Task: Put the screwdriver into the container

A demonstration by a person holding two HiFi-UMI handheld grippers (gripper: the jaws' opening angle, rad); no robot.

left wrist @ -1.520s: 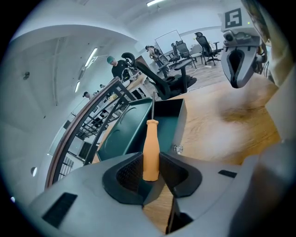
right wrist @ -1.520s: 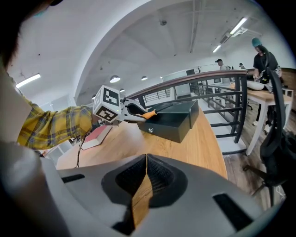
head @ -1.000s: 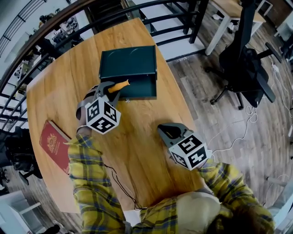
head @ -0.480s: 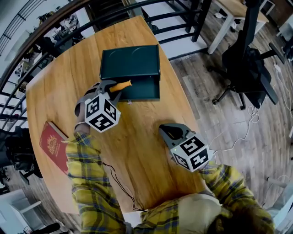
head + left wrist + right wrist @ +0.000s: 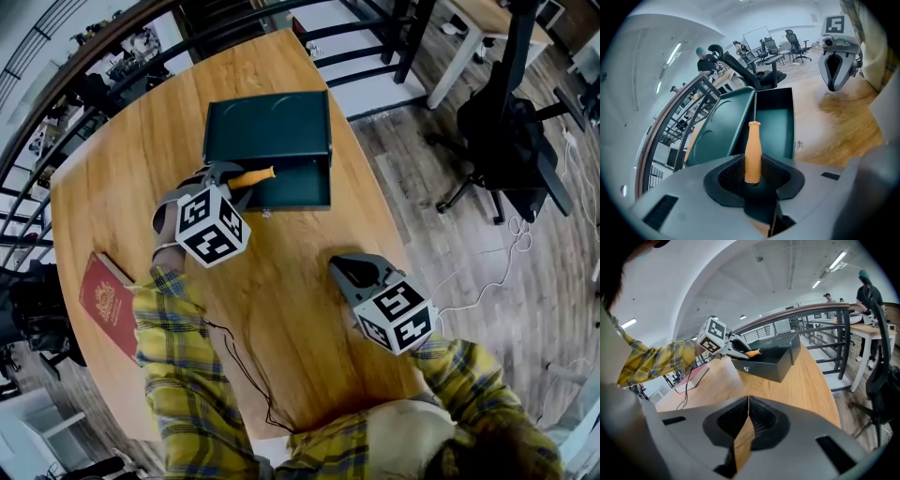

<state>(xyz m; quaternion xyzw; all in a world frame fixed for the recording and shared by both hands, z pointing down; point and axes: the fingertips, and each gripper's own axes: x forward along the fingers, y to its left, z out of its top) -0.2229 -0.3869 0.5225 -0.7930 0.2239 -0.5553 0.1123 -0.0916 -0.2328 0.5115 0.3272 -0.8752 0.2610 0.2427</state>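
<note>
The wooden counter [image 5: 281,291] fills the middle of the head view, with a dark railing curving around its far edge and an office chair [image 5: 506,131] on the plank floor to the right. On the far part of the counter sits the dark green container [image 5: 291,185], its lid [image 5: 267,127] swung open behind the open compartment. In the left gripper view the lid [image 5: 724,129] stands tilted to the left of the compartment [image 5: 776,124]. A red book [image 5: 108,302] lies near the counter's left edge, well apart from the container.

The left hand-held gripper [image 5: 232,181] is at the container's front wall, at its left end. Its jaws are closed narrowly on the orange handle of the screwdriver [image 5: 253,175]. The left gripper view shows the handle [image 5: 753,150] clamped between the two black pads and pointing out over the open compartment. It is not lying inside the container.

The right hand-held gripper [image 5: 345,269] is over the counter's near right part, well apart from the container. Its own view shows its jaws [image 5: 747,420] pressed together with nothing between them. That view also shows the container [image 5: 771,361] farther along the counter.
</note>
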